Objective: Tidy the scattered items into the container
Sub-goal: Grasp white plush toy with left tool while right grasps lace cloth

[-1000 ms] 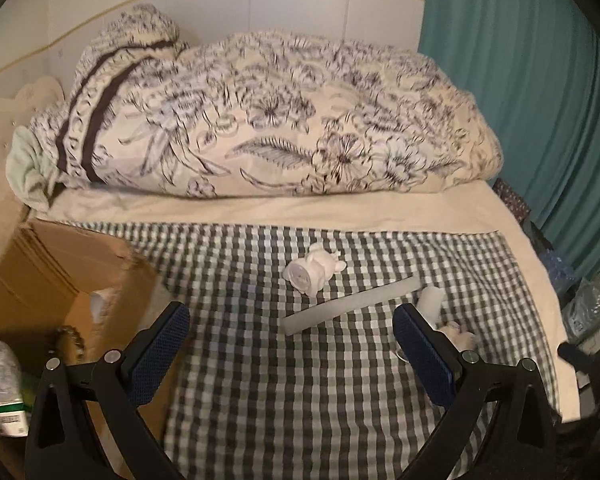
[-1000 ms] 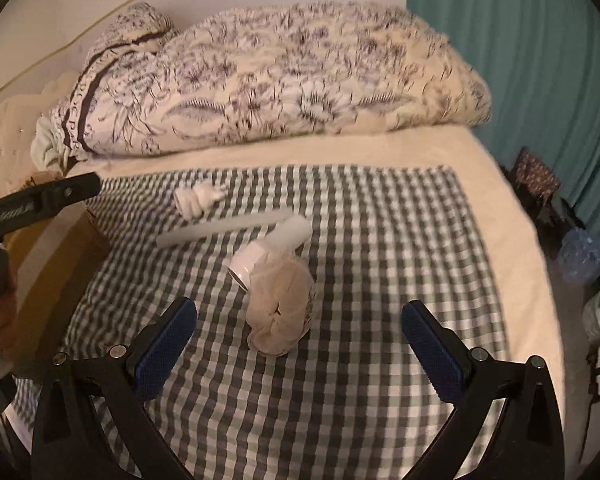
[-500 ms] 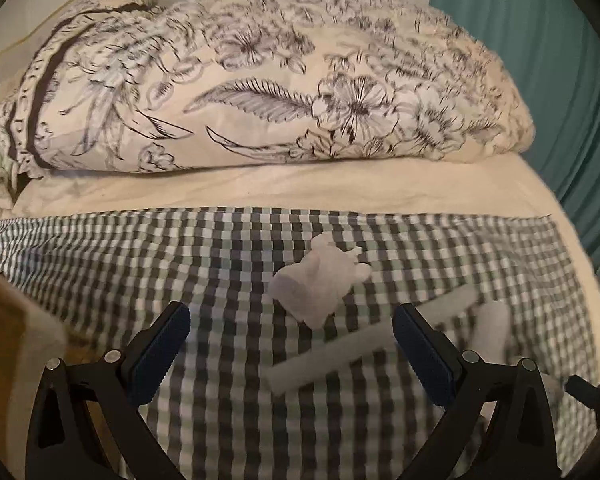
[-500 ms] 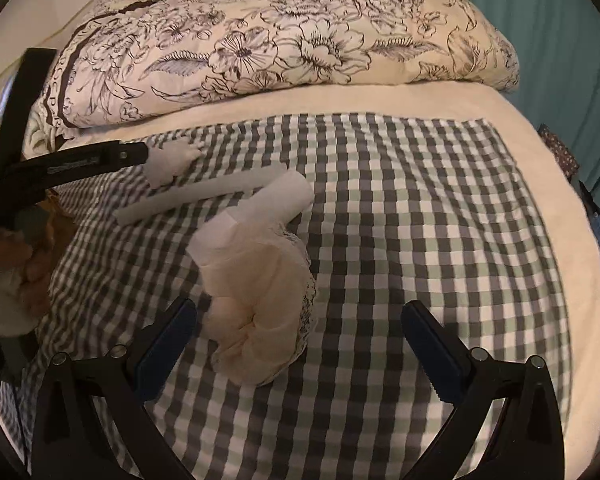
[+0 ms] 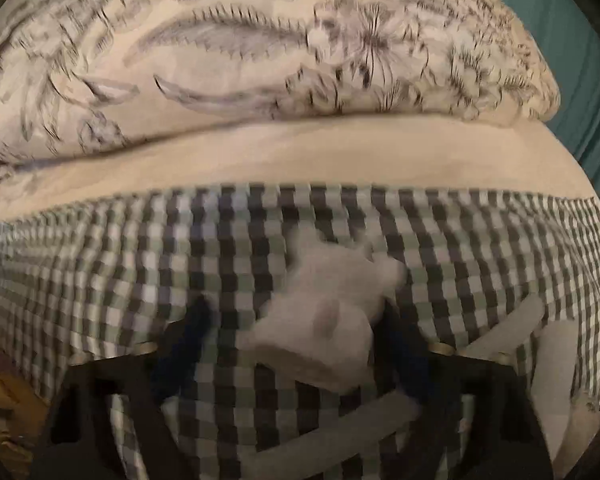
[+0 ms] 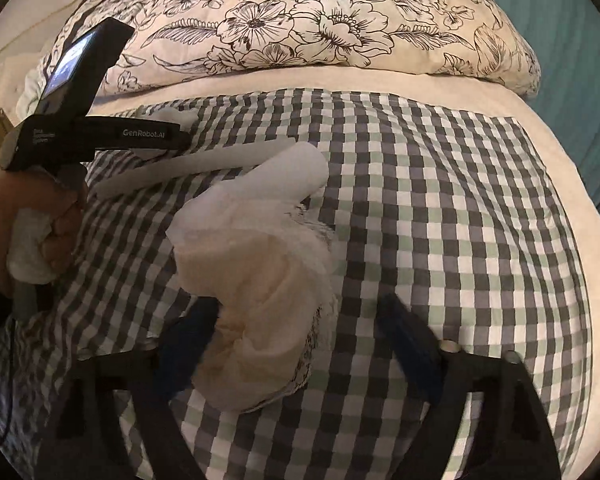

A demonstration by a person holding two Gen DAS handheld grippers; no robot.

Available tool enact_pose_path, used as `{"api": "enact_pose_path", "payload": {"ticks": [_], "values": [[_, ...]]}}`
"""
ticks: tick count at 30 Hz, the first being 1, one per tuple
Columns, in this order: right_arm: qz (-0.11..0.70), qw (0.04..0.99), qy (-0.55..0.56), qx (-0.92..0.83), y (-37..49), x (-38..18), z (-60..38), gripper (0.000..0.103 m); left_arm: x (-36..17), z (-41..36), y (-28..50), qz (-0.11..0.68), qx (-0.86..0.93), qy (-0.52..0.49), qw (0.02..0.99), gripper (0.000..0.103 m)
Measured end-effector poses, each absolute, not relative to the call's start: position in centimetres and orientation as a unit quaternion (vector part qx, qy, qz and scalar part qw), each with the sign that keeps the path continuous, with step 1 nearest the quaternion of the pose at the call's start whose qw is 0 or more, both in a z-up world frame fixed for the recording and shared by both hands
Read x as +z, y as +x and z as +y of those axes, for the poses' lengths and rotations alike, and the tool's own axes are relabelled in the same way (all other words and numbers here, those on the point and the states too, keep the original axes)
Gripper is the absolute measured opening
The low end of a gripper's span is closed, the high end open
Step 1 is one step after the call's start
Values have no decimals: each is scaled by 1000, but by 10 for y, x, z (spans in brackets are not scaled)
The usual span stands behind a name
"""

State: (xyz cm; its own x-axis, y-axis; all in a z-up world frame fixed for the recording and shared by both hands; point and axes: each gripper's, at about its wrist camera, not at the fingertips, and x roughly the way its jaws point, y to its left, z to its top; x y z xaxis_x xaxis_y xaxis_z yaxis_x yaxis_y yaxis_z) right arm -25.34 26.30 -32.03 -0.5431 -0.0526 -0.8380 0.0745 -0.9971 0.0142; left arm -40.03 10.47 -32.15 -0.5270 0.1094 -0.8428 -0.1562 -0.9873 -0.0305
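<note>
Your left tongs (image 5: 296, 344) closing around white rolled cloth (image 5: 324, 312), pads not yet pressing. Your right tongs (image 6: 300, 348) closing around cream bundle (image 6: 256, 304) on checked bedcover (image 6: 460, 220).

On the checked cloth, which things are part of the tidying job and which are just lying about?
Job items: white rolled bundle between the closing left gripper; cream lacy bundle between the closing right gripper; long white stick; white tube.

Lying about: floral duvet; checked cloth; teal curtain.
</note>
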Motion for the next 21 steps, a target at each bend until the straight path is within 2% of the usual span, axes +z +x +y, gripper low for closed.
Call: {"api": "enact_pose_path", "payload": {"ticks": [1,7,9,12,21], "values": [[12,35,476,-879,-254,-320,263,70,-321,105,-399,24,874,-478,80,58],[12,43,477,-878,-249,-319,258,45,-313,101,-388,30,874,-479,81,57],[7,46,481,-875,-247,-317,258,31,-308,100,-380,32,876,-475,80,57],[-6,48,485,-873,-242,-314,258,20,-298,100,-368,35,878,-470,83,57],[-40,33,490,-870,-209,-308,260,15,-263,91,-323,25,887,-451,100,57]]}}
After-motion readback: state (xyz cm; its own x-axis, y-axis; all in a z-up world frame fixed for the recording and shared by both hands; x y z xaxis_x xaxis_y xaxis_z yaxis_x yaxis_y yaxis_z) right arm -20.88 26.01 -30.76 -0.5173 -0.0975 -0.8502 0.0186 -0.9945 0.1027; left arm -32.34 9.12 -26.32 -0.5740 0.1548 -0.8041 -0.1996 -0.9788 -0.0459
